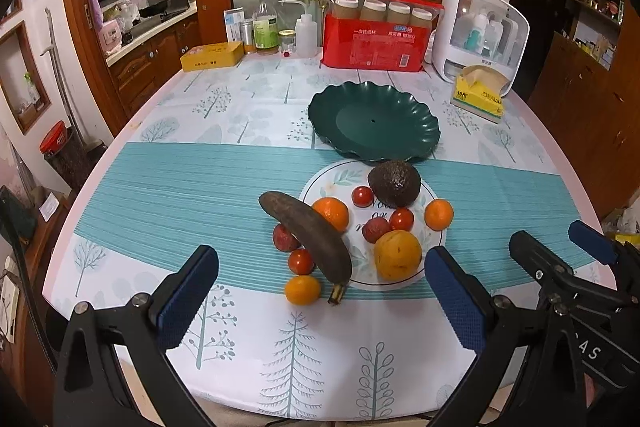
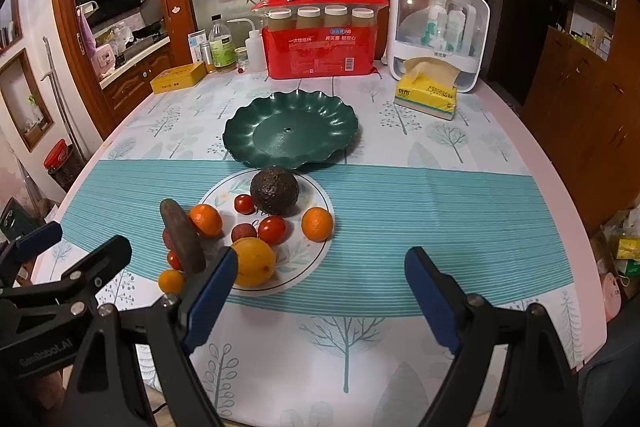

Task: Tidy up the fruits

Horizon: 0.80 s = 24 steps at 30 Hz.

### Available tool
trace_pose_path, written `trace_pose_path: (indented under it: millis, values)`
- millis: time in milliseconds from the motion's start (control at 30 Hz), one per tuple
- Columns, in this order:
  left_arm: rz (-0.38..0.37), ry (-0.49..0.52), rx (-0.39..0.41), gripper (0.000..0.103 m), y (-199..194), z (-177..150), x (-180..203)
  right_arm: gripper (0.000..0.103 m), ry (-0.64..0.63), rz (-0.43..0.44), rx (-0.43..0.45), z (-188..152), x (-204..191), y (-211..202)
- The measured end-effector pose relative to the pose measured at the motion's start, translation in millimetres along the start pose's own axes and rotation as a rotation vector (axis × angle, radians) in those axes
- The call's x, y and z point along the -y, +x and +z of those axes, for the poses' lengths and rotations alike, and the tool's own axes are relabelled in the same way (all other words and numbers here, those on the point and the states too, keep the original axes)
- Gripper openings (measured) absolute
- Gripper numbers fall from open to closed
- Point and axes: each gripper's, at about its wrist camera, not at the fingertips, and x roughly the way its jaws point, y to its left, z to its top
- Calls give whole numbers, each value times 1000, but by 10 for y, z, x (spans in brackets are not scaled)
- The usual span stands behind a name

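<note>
Risk first: fruit is packed tight on and around the white plate [image 1: 434,247], so reaching for one piece may nudge its neighbours. The blackened banana [image 1: 308,235] lies across the plate's left rim, against an orange [image 1: 331,213] and touching a cherry tomato [image 1: 301,261] — lift it carelessly and the round ones could roll. The small orange [image 1: 303,290] and that tomato sit off the plate on bare cloth, free to run toward the near table edge. The avocado [image 1: 395,183] rests at the plate's far side, just beside the empty green dish [image 1: 424,141].

Left gripper [image 1: 320,297] spread wide, holding nothing; right gripper [image 2: 320,299] likewise spread and empty. Both hover short of the fruit.

Room: open cloth to the right of the plate and ahead of the right gripper — the clearest approach. Far edge is crowded with the red package [image 1: 374,41] and tissue box [image 1: 478,95].
</note>
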Motion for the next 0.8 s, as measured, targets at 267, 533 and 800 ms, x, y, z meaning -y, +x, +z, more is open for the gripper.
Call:
trace_pose_path:
  millis: [267, 533, 800]
  values:
    - [3, 1, -3, 102, 13, 0, 12, 86, 9, 14, -5, -4, 25, 34]
    - [8, 2, 2, 103, 13, 22, 37, 86, -1, 3, 11, -7, 21, 13]
    - [22, -3, -3, 102, 9, 38, 18, 86, 3, 16, 24, 16, 18, -35]
